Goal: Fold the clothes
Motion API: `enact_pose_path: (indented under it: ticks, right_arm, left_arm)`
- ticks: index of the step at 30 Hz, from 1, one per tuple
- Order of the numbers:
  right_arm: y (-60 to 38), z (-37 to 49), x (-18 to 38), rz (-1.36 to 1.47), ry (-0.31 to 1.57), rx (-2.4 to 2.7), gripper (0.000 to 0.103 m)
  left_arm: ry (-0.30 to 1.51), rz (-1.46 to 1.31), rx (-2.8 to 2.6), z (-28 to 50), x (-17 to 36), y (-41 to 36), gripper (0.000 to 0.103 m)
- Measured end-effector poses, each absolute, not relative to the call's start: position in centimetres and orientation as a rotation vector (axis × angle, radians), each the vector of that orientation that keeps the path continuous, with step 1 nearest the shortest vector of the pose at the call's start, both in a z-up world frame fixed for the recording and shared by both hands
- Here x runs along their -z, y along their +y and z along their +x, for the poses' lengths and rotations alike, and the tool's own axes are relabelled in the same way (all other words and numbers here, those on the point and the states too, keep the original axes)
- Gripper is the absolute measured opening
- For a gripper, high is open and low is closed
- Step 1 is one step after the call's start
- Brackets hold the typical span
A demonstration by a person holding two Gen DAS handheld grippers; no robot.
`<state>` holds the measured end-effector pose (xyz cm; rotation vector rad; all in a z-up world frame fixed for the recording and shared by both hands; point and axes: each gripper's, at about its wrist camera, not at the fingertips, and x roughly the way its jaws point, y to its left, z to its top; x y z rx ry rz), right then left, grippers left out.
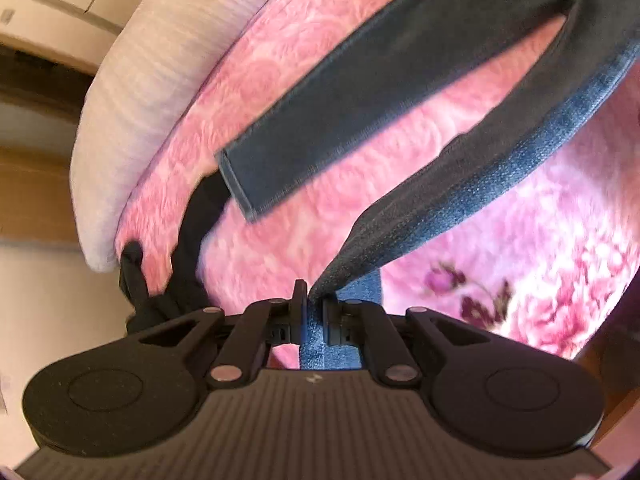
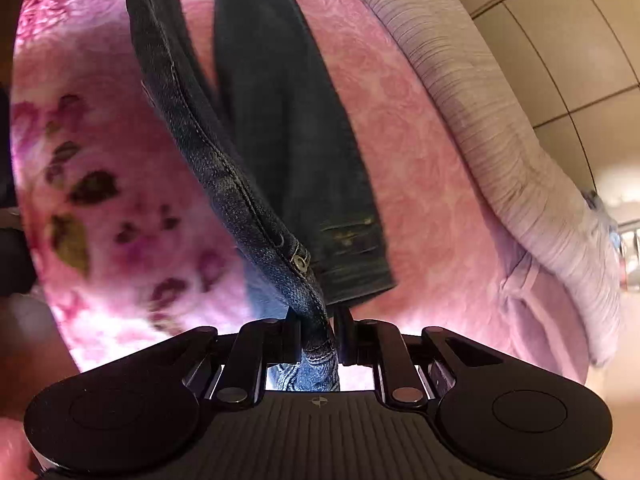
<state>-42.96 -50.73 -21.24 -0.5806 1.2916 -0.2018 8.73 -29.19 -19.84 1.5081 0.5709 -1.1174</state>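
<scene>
Both tongs pinch the jeans over the pink bedspread.

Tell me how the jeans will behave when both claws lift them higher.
The jeans will probably sag: the denim already droops between the left claw and right claw. The thick seams suggest they are fairly heavy. The free leg may swing.

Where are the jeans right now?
The jeans hang between both tools, the left tool and the right tool each clamped on an edge, above the pink bedspread.
</scene>
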Motion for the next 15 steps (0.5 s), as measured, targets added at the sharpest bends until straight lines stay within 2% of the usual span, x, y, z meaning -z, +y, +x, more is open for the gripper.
enact_pose_path:
  ticks: [5, 15]
  right_arm:
    - [-56.0, -39.2, 18.6, -0.605, 1.318, 0.142, 0.014]
    - [-64.2, -32.1, 22.2, -0.501, 1.415, 0.168, 0.014]
  left_arm:
    - [0.618, 1.570, 1.223, 12.7, 19.8, -34.5, 0.006]
    - [0.736, 1.694, 1.344, 19.4, 25.6, -46.4, 0.006]
